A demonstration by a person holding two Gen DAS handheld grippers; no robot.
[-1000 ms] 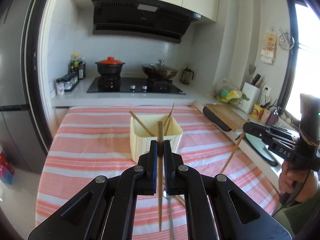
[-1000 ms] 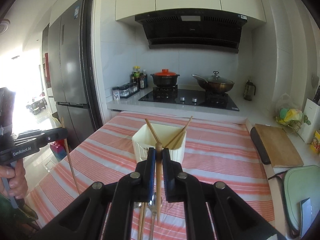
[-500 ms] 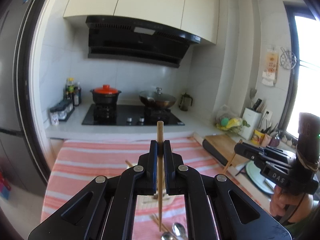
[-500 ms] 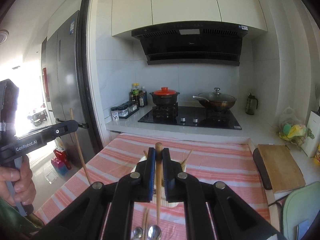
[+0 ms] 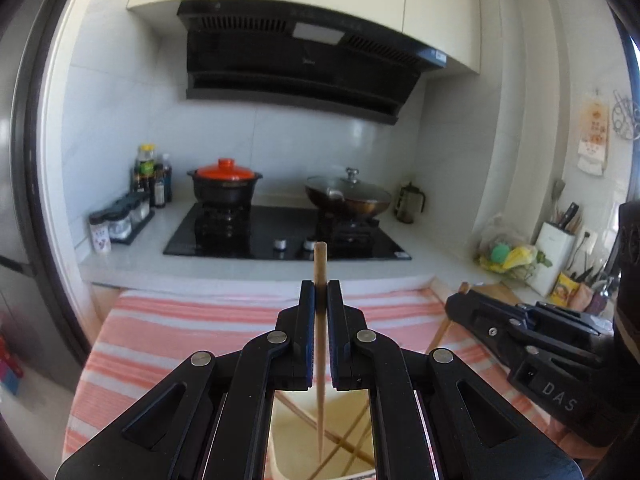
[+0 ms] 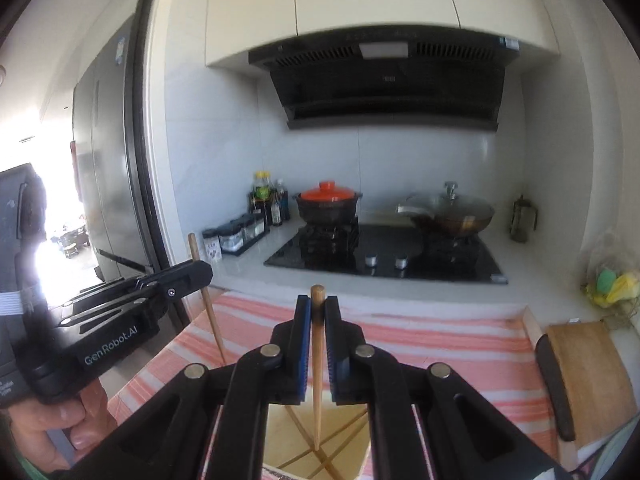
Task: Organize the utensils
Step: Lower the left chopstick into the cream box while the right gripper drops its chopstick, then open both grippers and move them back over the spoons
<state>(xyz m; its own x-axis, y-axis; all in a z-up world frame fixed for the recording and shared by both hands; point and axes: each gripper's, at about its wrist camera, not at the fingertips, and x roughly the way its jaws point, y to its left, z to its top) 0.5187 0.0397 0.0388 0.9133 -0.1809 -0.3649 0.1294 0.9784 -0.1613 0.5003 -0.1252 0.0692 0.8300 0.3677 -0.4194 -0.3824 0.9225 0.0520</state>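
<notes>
**Two chopsticks poised over the holder**

The left gripper [image 5: 320, 296] is pinching a wooden chopstick [image 5: 319, 344] upright, its tip hanging inside the cream utensil holder [image 5: 296, 432] directly below. The right gripper [image 6: 317, 312] is pinching a second chopstick [image 6: 317, 368] over the same holder, where other chopsticks [image 6: 340, 446] are lying crossed, on the striped tablecloth [image 6: 440, 344].

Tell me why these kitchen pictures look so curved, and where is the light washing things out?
Left wrist view: fisheye lens bows the black range hood, dark corners; the window edge at right glares white. Right wrist view: same bowing on the grey fridge; the doorway at left is blown out white; the hood looks slightly soft. The thin wooden chopstick stays fairly sharp.
</notes>
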